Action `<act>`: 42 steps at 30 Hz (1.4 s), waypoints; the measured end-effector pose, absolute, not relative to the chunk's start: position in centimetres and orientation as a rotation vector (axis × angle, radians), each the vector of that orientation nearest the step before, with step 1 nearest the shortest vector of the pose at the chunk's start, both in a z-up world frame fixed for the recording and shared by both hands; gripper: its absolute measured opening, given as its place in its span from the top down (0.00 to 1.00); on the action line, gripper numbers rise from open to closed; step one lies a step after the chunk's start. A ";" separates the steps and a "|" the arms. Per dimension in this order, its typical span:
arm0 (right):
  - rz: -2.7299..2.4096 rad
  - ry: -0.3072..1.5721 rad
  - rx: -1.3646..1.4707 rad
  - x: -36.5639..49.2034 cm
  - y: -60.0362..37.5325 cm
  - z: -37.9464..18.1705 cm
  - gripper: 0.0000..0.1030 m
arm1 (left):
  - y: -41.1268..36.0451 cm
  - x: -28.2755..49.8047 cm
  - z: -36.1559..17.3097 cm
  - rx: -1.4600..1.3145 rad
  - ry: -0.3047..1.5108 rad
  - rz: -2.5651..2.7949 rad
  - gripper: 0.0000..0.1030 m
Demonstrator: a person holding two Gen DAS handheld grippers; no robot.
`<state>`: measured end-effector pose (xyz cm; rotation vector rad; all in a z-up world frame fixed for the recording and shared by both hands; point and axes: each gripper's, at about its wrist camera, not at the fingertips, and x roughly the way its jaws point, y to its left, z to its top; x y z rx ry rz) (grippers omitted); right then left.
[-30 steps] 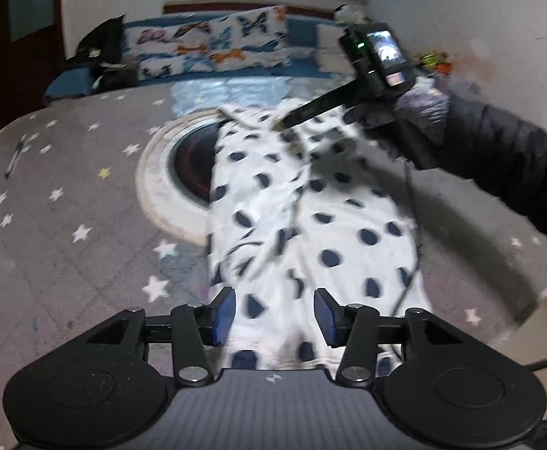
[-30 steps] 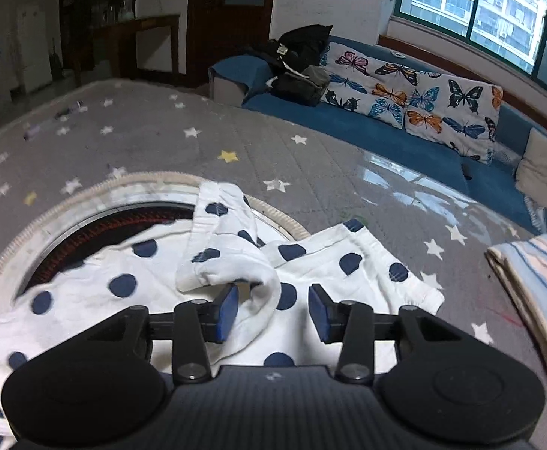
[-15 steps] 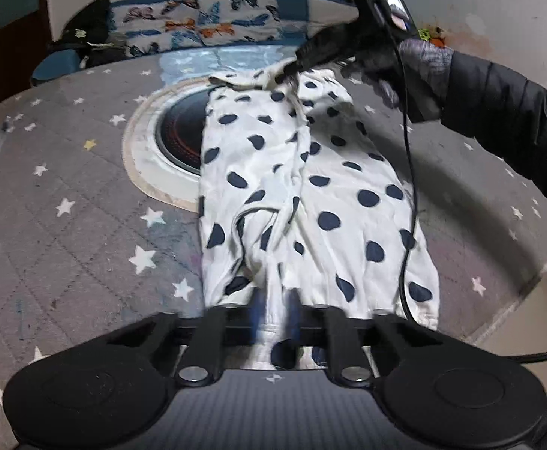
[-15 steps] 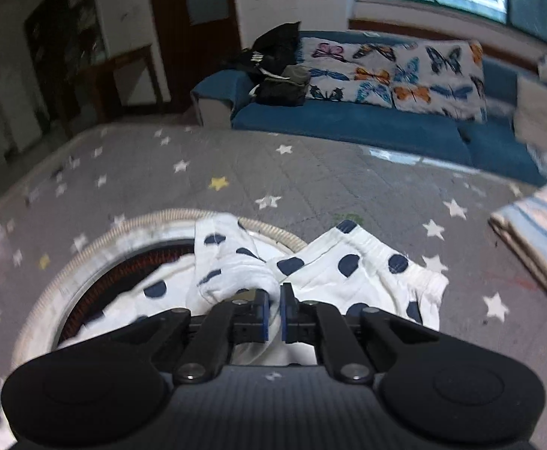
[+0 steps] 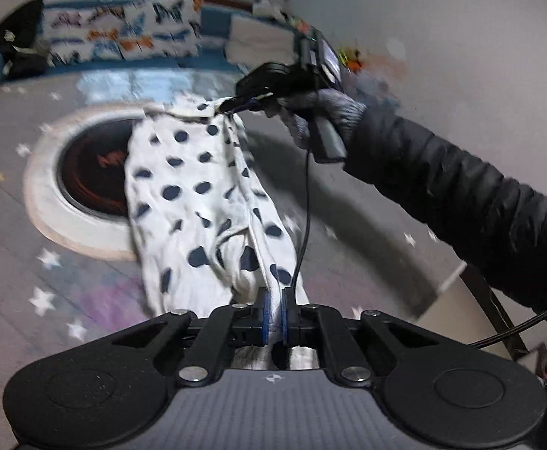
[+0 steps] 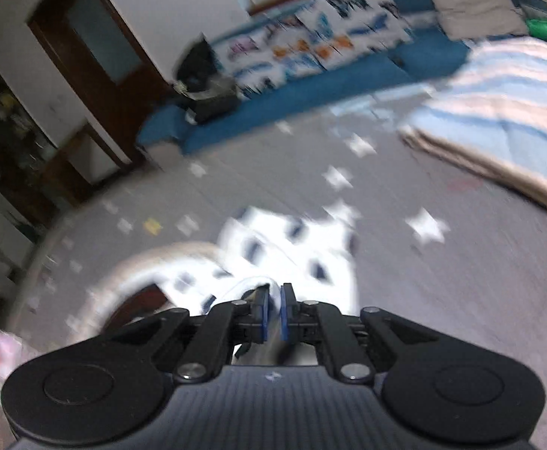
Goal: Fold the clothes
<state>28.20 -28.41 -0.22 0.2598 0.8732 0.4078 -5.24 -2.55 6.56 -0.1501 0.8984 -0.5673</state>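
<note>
Left wrist view: left gripper (image 5: 273, 313) is pinching near end of the polka-dot garment (image 5: 194, 195). Cloth's long axis is running toward 12 o'clock across the star-print mat (image 5: 29, 270), w/ right gripper (image 5: 232, 104) nipping far end.

Right wrist view, blurred: right gripper (image 6: 272, 313) jaws are easing open a touch, white fabric btwn the pads; garment (image 6: 292, 243) is spreading toward 12 o'clock.

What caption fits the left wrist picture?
Two grippers pinch opposite ends of a white, navy-dotted garment above a grey star-patterned mat.
</note>
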 end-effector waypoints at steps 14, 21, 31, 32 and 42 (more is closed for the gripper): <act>0.496 0.653 -0.482 23.6 -21.5 -0.8 0.68 | -4.0 -6.2 5.2 -0.126 0.966 -0.612 0.93; 0.526 0.636 -0.243 25.2 -23.3 0.7 0.91 | -3.8 -6.3 5.5 -0.135 0.959 -0.623 0.93; 0.354 0.786 -0.084 27.6 -27.6 -0.5 0.72 | -3.6 -6.5 5.0 -0.151 0.976 -0.635 0.93; 0.362 0.775 -0.122 27.2 -27.5 -0.4 0.68 | -3.6 -6.5 4.9 -0.151 0.978 -0.636 0.93; 0.448 0.686 -0.319 24.8 -25.8 1.2 0.44 | -4.5 -6.3 4.3 -0.125 0.998 -0.666 0.93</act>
